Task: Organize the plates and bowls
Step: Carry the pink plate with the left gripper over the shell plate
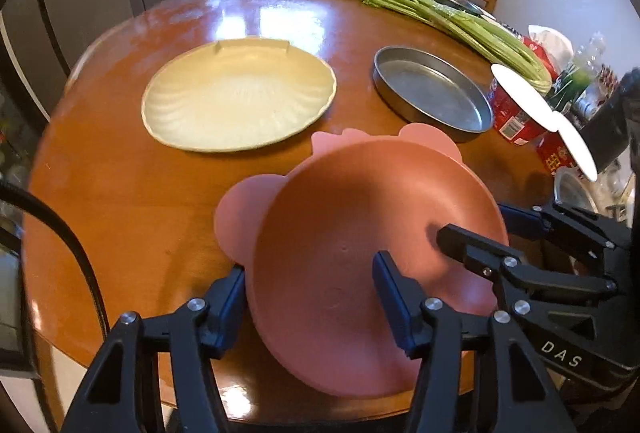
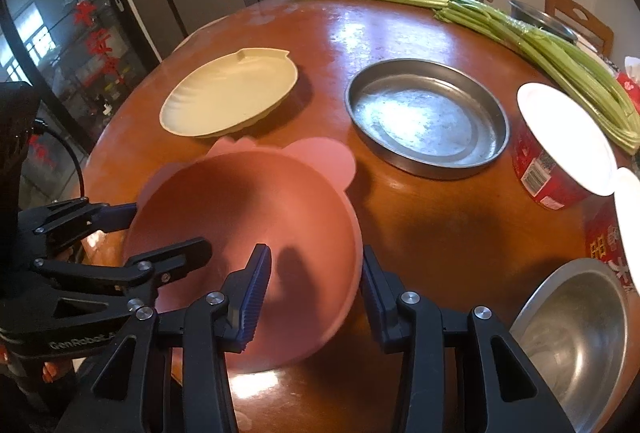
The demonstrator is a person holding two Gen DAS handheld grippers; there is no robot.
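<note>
A cream shell-shaped plate [image 1: 239, 97] is being shown lying toward the left of a round wooden worktop [image 1: 132, 193], apart from the other dishes. Nearer the front edge, a pink bowl [image 1: 372, 233] with rounded ear-like tabs is being approached from both sides. The left hand-held gripper [image 1: 310, 297] is being held wide open, one blue-padded finger outside the bowl's left rim and the other over its inside; whether the pads are touching the rim cannot be told. In the right wrist view the same bowl [image 2: 256, 229] is being straddled at its right rim by the right hand-held gripper [image 2: 314, 293], also wide open, with one finger inside and one outside. Further right, a shallow round metal pan [image 2: 428, 117] is being seen sitting flat on the worktop, just beside a red paper cup [image 2: 556, 149] with a white inside. Behind them, long stalks of celery [image 2: 500, 17] are being laid across the far edge. At the lower right, a steel bowl [image 2: 576, 341] is being caught near the front edge, well apart from the pink one.
</note>
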